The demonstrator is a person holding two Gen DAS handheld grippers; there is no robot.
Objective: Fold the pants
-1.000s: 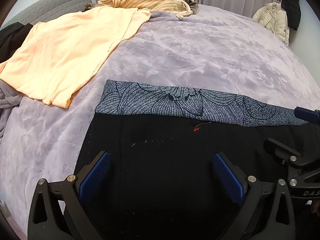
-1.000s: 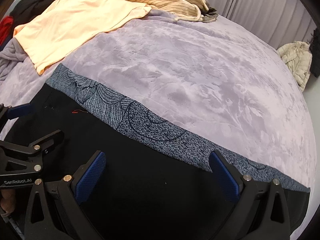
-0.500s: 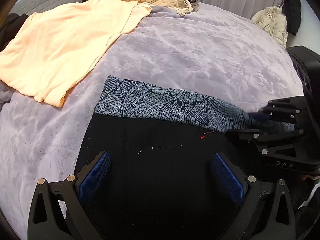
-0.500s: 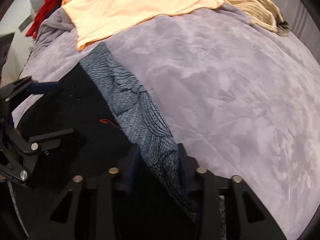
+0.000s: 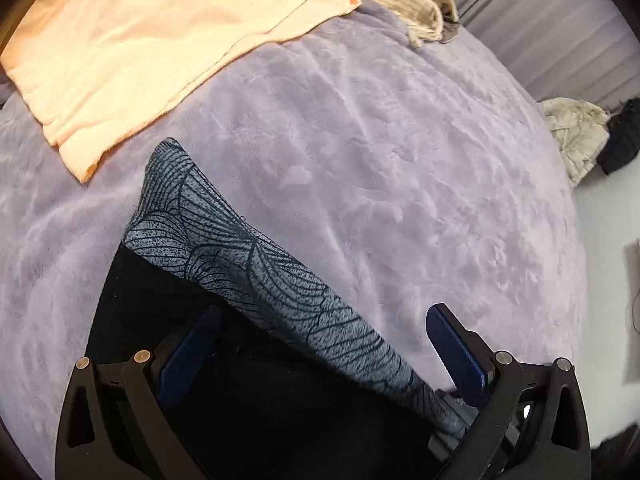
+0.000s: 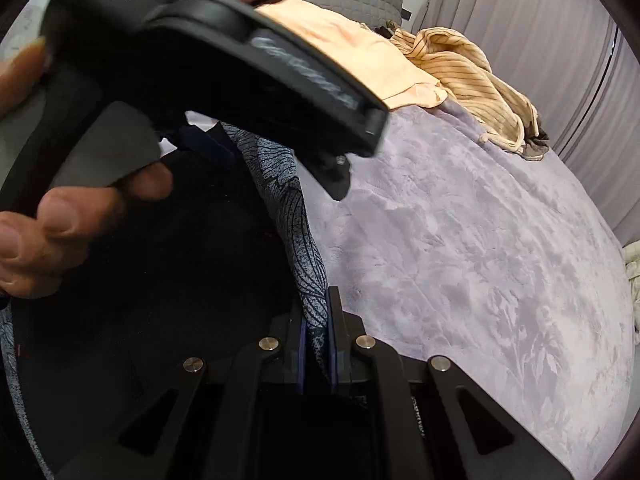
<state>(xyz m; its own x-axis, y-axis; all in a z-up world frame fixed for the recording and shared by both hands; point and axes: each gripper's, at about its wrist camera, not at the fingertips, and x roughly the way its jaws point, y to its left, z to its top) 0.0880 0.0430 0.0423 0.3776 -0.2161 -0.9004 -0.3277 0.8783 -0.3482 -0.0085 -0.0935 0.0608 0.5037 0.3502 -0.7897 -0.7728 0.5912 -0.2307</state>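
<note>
The black pants (image 5: 256, 400) are lying on the near part of the bed (image 5: 400, 184), which is wearing a lilac plush cover. Their patterned grey-blue waistband (image 5: 256, 272) is running as a slanted strip from the left middle of the left wrist view down toward the near right.

The left tongs (image 5: 320, 354) are standing wide open, hovering over the pants with the waistband passing between the blue pads (image 5: 454, 350); the left pad is over black cloth and the right pad is over the cover, and neither is gripping anything.

The right tongs (image 6: 317, 350) are pressed nearly together and are pinching the waistband (image 6: 298, 216), which is rising from between the pads as a taut vertical strip. In that view the body of the left tool (image 6: 224, 52) is filling the upper left, blurred, with the person's hand (image 6: 56, 216) wrapping round its handle.

At the far left of the bed a peach shirt (image 5: 160, 52) is lying spread flat, its near edge close to the waistband's far end but apart from it. A striped tan garment (image 6: 464, 80) is sitting crumpled just beyond the shirt. Pale curtains (image 6: 532, 28) are hanging at the far right.
</note>
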